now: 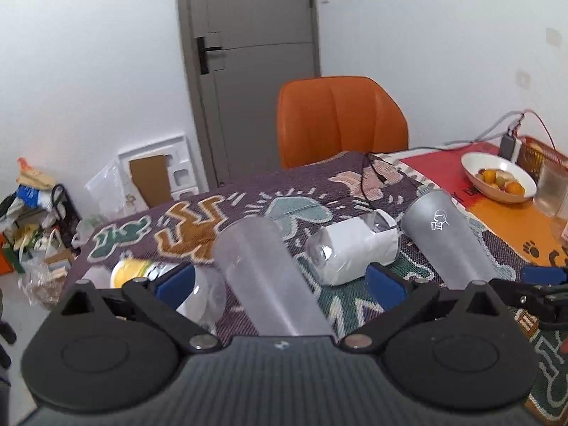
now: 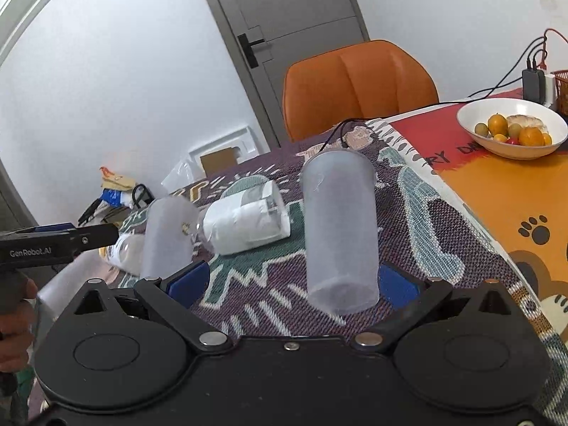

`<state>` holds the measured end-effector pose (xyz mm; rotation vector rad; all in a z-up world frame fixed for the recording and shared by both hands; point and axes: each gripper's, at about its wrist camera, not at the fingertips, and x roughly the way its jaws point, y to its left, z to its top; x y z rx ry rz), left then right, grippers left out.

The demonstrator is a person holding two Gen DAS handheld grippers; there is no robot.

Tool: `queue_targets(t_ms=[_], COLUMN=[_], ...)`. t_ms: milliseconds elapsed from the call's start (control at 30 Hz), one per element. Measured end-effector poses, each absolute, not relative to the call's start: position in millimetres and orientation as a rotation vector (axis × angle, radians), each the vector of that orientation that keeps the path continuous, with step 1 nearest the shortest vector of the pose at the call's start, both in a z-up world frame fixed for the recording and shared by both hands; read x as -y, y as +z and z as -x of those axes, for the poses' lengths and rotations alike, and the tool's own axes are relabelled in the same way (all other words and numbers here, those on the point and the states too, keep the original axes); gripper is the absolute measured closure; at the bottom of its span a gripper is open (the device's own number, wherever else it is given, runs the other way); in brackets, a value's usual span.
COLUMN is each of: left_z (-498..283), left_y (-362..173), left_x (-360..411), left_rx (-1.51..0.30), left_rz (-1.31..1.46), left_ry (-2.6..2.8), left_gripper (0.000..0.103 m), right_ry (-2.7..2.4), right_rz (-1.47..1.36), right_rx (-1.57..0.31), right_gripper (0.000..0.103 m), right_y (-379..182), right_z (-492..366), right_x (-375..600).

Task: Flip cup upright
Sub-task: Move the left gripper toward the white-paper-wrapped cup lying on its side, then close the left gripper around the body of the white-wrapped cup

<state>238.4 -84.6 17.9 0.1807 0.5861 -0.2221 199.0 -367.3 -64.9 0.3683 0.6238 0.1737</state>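
Patterned woven cloth covers the surface where several cups lie tipped over. Nearest the left claw, a frosted translucent cup lies on its side between the blue pads, which stand wide apart and do not visibly touch it. The right claw is likewise spread wide, its right pad just beside a grey frosted cup lying with its base toward the camera; contact cannot be confirmed, so neither claw appears to have hold of anything.

Both cups look like thin plastic: light, somewhat springy and smooth, likely to roll or squirt out under a hard pinch. A moderate squeeze across the mid-body, clear of the flexible rim, seems the safest hold before tipping one upright.

Between the two lies a clear cup wrapped in white paper; at far left a clear container with a yellow label lies partly hidden. Beyond sit a white bowl of fruit, an orange chair and a grey door.

Readable writing: "GenRobot.AI" on the left claw's side in the right wrist view, a small white line-drawn logo on the grey cup, and partial letters "RY D" on the red mat.
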Motion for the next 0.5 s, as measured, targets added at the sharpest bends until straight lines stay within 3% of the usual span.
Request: queue_targets(t_ms=[500], left_z=[-303], left_y=[1], left_x=[134], left_rx=[-0.611], left_rz=[-0.39], left_ry=[-0.39], left_gripper=[0.002], right_ry=[0.139], right_rz=[-0.42], right_rx=[-0.636], right_gripper=[0.0], right_y=[-79], right_z=[-224], right_x=[385])
